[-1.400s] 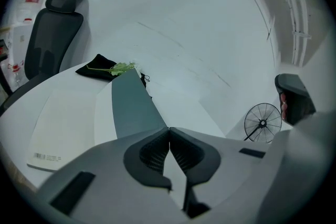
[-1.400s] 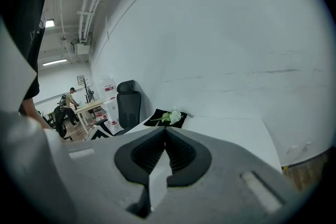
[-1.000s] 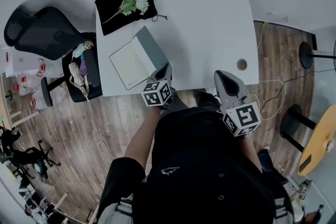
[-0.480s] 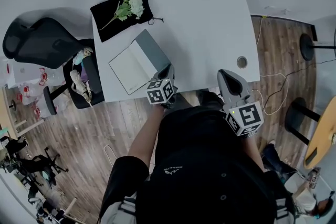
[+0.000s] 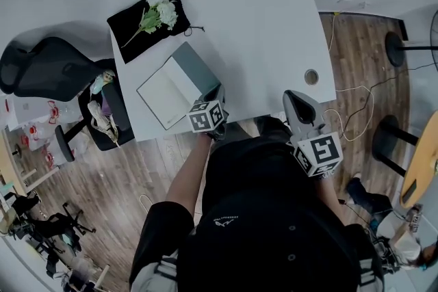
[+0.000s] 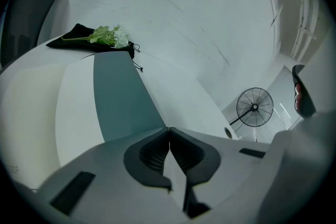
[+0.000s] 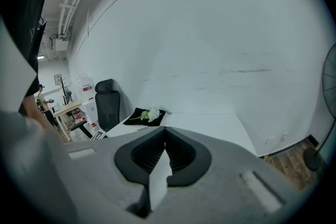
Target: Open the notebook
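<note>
The notebook [image 5: 163,90] lies open near the front left of the white table [image 5: 274,31], a blank page facing up. Its grey-green cover [image 5: 196,70] slopes up to the right from the spine. My left gripper [image 5: 218,92] is shut on the cover's near right edge. In the left gripper view the cover [image 6: 121,97] runs right up to the left gripper [image 6: 169,128], whose jaws are pressed together. My right gripper [image 5: 293,96] hovers at the table's front edge, apart from the notebook. In its own view the right gripper [image 7: 165,131] is shut on nothing.
A black pouch [image 5: 130,31] with white flowers [image 5: 159,10] lies at the table's far left corner. A cable hole [image 5: 311,76] sits near the right edge. An office chair [image 5: 48,68] stands left of the table; a floor fan [image 6: 254,107] shows beyond it.
The left gripper has sunk a little with the cover, which now lies at a lower slope than before. The right gripper has stayed where it was.
</note>
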The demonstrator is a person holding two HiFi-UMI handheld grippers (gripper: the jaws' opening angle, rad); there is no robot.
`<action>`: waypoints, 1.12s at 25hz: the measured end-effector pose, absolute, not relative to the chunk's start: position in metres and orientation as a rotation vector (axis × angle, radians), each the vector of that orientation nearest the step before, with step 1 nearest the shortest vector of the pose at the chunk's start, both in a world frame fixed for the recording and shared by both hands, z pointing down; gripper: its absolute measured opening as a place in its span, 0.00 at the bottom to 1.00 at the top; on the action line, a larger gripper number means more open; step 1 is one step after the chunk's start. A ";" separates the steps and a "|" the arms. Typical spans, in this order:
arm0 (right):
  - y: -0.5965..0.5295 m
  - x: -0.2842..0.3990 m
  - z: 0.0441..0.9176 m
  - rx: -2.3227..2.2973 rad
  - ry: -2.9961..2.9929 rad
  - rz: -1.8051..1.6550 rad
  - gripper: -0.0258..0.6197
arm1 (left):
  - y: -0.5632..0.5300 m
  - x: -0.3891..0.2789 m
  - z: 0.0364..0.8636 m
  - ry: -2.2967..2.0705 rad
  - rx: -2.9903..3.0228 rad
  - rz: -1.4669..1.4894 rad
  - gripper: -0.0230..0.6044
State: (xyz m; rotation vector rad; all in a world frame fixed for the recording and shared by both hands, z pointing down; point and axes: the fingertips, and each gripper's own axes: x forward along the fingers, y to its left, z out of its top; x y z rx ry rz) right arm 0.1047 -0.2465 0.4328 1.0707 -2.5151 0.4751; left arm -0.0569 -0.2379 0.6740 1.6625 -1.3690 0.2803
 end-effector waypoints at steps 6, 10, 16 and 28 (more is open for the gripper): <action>-0.248 0.107 0.433 1.101 -2.489 0.463 0.05 | -0.240 -0.053 0.689 -1.286 1.644 0.327 0.05; -0.249 0.108 0.434 1.118 -2.478 0.466 0.05 | -0.240 -0.052 0.693 -1.269 1.652 0.344 0.05; -0.248 0.105 0.435 1.118 -2.469 0.467 0.05 | -0.242 -0.051 0.700 -1.259 1.641 0.356 0.05; -0.242 0.105 0.439 1.103 -2.466 0.457 0.05 | -0.243 -0.048 0.714 -1.237 1.625 0.403 0.05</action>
